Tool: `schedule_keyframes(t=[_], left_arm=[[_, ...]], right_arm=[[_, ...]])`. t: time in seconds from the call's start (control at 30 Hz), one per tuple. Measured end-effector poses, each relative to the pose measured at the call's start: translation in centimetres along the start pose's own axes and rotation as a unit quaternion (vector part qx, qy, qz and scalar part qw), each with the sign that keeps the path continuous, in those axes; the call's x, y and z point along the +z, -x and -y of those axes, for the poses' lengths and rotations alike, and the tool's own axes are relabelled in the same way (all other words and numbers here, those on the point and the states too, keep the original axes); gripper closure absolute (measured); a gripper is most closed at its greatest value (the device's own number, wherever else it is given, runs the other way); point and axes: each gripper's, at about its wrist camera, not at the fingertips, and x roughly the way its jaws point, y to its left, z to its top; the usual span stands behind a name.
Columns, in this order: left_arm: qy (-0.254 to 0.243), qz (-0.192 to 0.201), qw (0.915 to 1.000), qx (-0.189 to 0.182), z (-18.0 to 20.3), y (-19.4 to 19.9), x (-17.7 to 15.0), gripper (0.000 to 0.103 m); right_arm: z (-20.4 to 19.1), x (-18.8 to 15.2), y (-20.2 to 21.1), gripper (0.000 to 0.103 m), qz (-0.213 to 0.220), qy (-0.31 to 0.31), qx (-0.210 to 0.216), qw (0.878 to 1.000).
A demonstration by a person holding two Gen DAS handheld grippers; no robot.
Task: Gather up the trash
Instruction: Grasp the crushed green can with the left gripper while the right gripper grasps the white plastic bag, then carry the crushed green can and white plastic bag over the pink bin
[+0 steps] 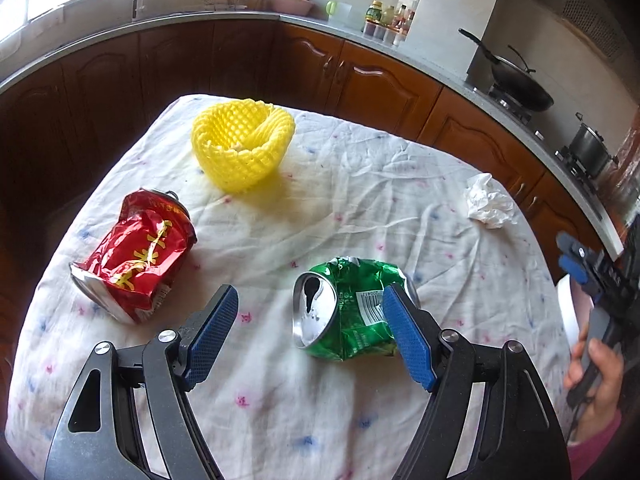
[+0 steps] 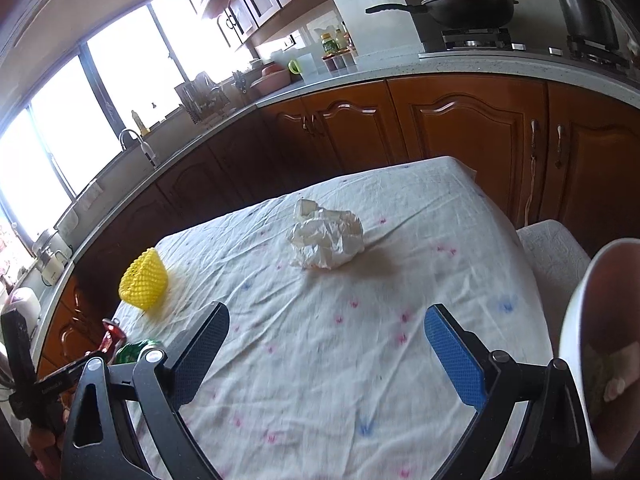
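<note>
The left tongs (image 1: 310, 322) are seen spread wide above the surface (image 1: 320, 420), which is covered by a white cloth with small pink and blue marks. Nothing is held between their blue pads (image 1: 408, 340). A crushed green can (image 1: 348, 308) is lying on its side just ahead of them, with its open top turned toward 9 o'clock; the right pad is just in front of the can, and contact cannot be told. A crushed red can (image 1: 136, 256) is lying at 10 o'clock from the tongs, apart from the green one. A yellow foam net (image 1: 242, 142) is found further at 12 o'clock, and a crumpled white tissue (image 1: 490, 202) near the edge at 2 o'clock.

The right tongs (image 2: 328, 354) are also spread and empty, held above the cloth. The tissue is seen at 12 o'clock from them, well apart. A white bin (image 2: 580, 320) is partly seen at 3 o'clock, beside the surface
</note>
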Motion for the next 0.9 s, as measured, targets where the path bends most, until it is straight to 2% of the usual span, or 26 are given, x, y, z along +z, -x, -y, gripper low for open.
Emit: schedule_keyframes(t=[0.03,0.13,0.3,0.43,0.47,0.5,0.57,0.6,0.63,0.9], left_arm=[[-0.004,-0.001,1.0,0.0,0.1,-0.1,0.0,0.028],[-0.024,-0.005,0.9997,0.008,0.8,-0.7,-0.1,0.042],[-0.03,-0.031,0.9991,0.001,1.0,-2.2,-0.3,0.084],[-0.041,-0.026,0.9988,0.005,1.4,-2.5,-0.6,0.087],[-0.043,-0.024,0.9988,0.006,1.5,-2.5,-0.6,0.087],[-0.044,-0.023,0.9987,0.008,1.6,-2.5,-0.6,0.088],[-0.047,-0.021,0.9987,0.007,1.8,-2.4,-0.6,0.089],[-0.048,-0.02,0.9986,0.006,1.9,-2.3,-0.5,0.089],[-0.05,-0.019,0.9986,0.004,2.1,-2.3,-0.5,0.09],[-0.066,-0.001,0.9968,-0.044,5.1,-0.7,-0.3,0.09]], right_arm=[[0.0,0.3,-0.6,0.004,0.0,0.002,-0.002,1.0],[-0.3,1.5,-2.6,0.005,-0.004,0.008,-0.002,1.0],[-0.7,3.1,-6.1,0.007,-0.012,0.029,-0.016,0.999],[-0.4,3.7,-9.3,0.015,-0.031,0.038,-0.039,0.998],[-0.2,3.7,-9.9,0.027,-0.034,0.036,-0.045,0.998],[0.0,3.7,-10.4,0.048,-0.038,0.034,-0.047,0.998],[0.2,3.5,-10.7,0.065,-0.039,0.03,-0.037,0.998],[0.0,3.5,-10.4,0.08,-0.034,0.035,-0.041,0.998],[-0.2,3.4,-10.0,0.084,-0.031,0.041,-0.045,0.998],[-1.5,0.8,-3.2,0.085,-0.01,0.056,-0.021,0.998]])
